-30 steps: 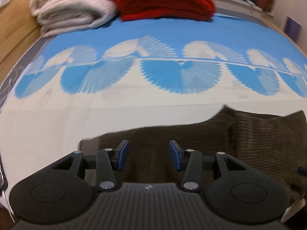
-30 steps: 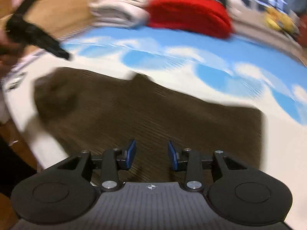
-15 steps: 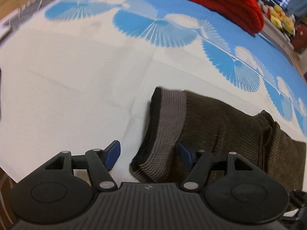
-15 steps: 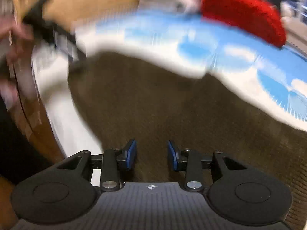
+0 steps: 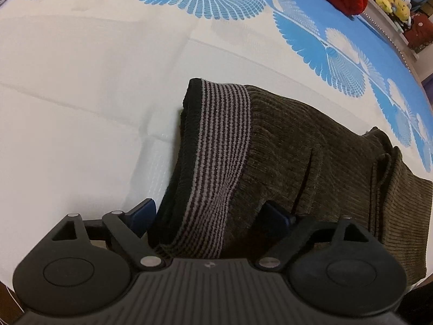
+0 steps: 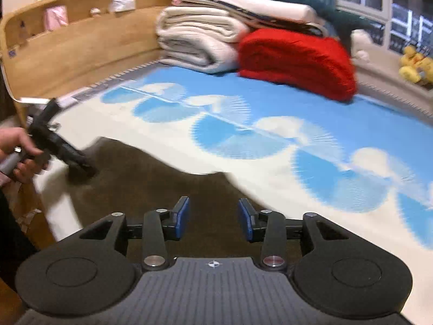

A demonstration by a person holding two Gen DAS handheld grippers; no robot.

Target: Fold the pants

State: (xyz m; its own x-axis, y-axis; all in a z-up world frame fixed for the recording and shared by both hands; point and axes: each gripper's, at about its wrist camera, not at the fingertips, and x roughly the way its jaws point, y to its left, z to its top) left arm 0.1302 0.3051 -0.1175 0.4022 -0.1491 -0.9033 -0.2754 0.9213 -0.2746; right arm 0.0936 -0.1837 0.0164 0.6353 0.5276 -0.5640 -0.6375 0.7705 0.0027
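Dark brown corduroy pants (image 5: 311,157) lie on the bed, with a grey-and-black striped waistband (image 5: 216,146) at their left end. My left gripper (image 5: 209,216) is open, its blue pads on either side of the waistband's near corner. In the right wrist view the pants (image 6: 140,178) spread across the near bed. My right gripper (image 6: 213,218) is open and empty above them. The left gripper (image 6: 78,163) shows there too, held in a hand at the pants' left end.
The bed sheet (image 6: 270,146) is white near me and blue with fan patterns farther off. Folded cream blankets (image 6: 197,40) and a red blanket (image 6: 295,59) are stacked at the far end. A wooden headboard (image 6: 81,46) runs along the left. Yellow plush toys (image 6: 414,65) sit at the right.
My left gripper has swung round to the waistband end and moved in, so the waistband now lies between its open pads. My right gripper has moved over the pants, still open.
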